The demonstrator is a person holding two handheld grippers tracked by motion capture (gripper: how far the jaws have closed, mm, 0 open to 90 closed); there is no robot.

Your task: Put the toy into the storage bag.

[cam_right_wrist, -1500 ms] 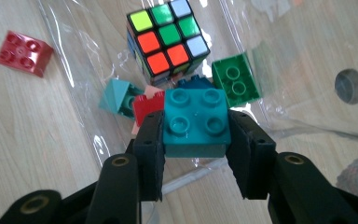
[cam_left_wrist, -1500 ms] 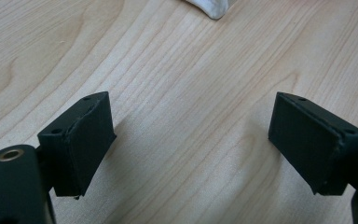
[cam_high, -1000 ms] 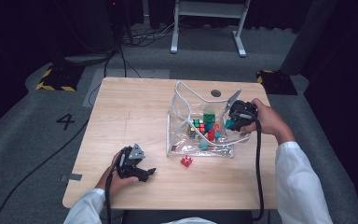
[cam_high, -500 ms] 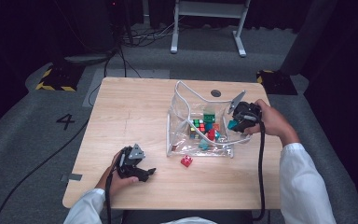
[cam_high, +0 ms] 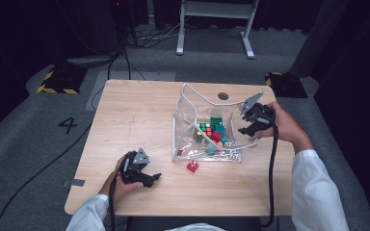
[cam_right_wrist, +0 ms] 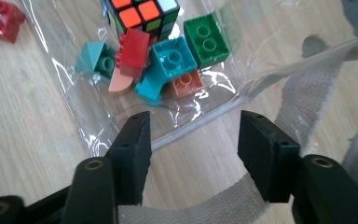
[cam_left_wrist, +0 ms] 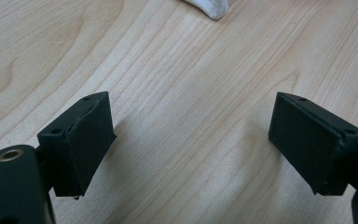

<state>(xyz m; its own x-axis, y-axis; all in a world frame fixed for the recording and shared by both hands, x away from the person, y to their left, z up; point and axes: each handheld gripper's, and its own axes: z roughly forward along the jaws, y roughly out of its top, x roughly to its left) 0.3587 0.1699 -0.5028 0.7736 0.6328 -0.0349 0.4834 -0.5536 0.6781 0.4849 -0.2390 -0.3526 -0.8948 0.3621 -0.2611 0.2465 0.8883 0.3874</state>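
Most bricks lie in the bag [cam_high: 188, 120] at frame centre, one red brick [cam_high: 192, 166] outside; both hand-held grippers, left [cam_high: 147, 178] and right [cam_high: 247, 130], gape empty.

The clear plastic bag [cam_high: 207, 125] stands open on the wooden table [cam_high: 139, 120], its white webbing strap [cam_right_wrist: 303, 98] arching up over the mouth. Inside the bag lie a colour puzzle cube [cam_right_wrist: 142, 14], a green brick [cam_right_wrist: 207, 39], two teal bricks [cam_right_wrist: 172, 58], a red brick [cam_right_wrist: 133, 49] and an orange brick [cam_right_wrist: 186, 81], all close together. One red brick [cam_high: 192, 166] lies outside, just beside the near edge of the bag.
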